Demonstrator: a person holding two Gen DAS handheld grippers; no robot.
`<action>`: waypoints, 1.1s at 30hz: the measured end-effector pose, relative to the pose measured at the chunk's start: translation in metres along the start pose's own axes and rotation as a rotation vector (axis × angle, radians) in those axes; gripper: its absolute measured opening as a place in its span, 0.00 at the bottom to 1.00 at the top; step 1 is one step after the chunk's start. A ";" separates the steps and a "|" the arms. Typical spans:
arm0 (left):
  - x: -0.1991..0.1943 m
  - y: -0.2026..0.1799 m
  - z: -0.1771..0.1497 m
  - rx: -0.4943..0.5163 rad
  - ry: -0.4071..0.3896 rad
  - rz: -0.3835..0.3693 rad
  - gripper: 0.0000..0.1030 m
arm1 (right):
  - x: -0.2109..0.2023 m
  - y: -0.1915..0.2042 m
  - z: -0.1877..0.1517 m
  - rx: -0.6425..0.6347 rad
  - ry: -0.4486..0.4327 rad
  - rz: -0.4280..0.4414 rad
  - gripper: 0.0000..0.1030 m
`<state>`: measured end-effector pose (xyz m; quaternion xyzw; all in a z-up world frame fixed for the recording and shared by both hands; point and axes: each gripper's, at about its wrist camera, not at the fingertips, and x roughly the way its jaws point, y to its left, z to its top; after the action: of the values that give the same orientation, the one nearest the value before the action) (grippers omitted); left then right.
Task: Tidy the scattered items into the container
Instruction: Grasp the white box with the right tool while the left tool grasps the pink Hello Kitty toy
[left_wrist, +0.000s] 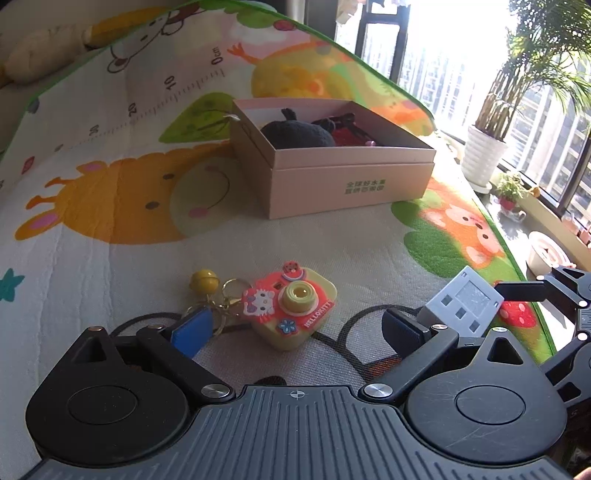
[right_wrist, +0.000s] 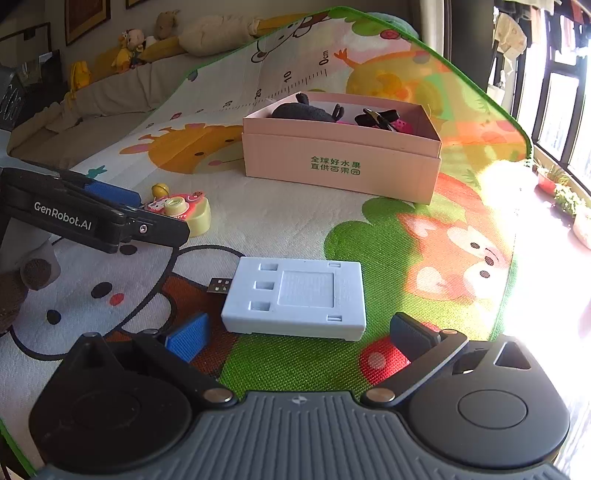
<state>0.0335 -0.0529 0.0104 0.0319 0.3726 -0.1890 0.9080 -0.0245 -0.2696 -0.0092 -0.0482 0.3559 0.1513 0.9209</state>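
- The pink box (right_wrist: 341, 173) sits toward the far edge of the play mat (right_wrist: 295, 229), already holding a dark plush toy (left_wrist: 295, 133) and a black-and-red item beside it that is too tangled to identify.
- 2 things are left on the mat: a toy camera keychain (left_wrist: 290, 308) toward the near left, and a grey-white plastic case (right_wrist: 295, 297) toward the near right, well apart from the box.
- The left gripper (left_wrist: 295, 328) hovers low with its jaws spread wide and nothing between them; the camera lies just ahead of the gap, its ring and yellow bell (left_wrist: 203, 280) trailing to the left.
- The right gripper (right_wrist: 297, 334) is likewise released and empty, and the case lies flat just beyond its fingertips with a USB plug (right_wrist: 219, 286) poking from the left end.
- The camera looks like soft rubbery plastic: light, grippy, slightly yielding. Pinching across the body seems best, since the ring and bell would dangle and swing.
- The case looks rigid, light and smooth-walled, so it could slip. I would take it across the 2 long sides, clear of the plug.
- Both need lifting over the box's tall wall, not pushing.
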 end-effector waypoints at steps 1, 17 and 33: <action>0.000 0.000 0.000 -0.004 0.001 -0.004 0.98 | 0.000 0.000 0.000 0.000 0.001 0.000 1.00; 0.008 0.053 0.028 -0.126 -0.067 -0.003 0.99 | 0.002 -0.001 0.001 -0.004 0.008 0.004 1.00; -0.008 0.001 -0.005 -0.009 -0.063 0.073 1.00 | -0.001 0.013 0.024 -0.094 -0.036 0.014 0.90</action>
<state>0.0249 -0.0485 0.0122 0.0355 0.3431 -0.1552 0.9257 -0.0143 -0.2530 0.0096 -0.0862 0.3323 0.1752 0.9228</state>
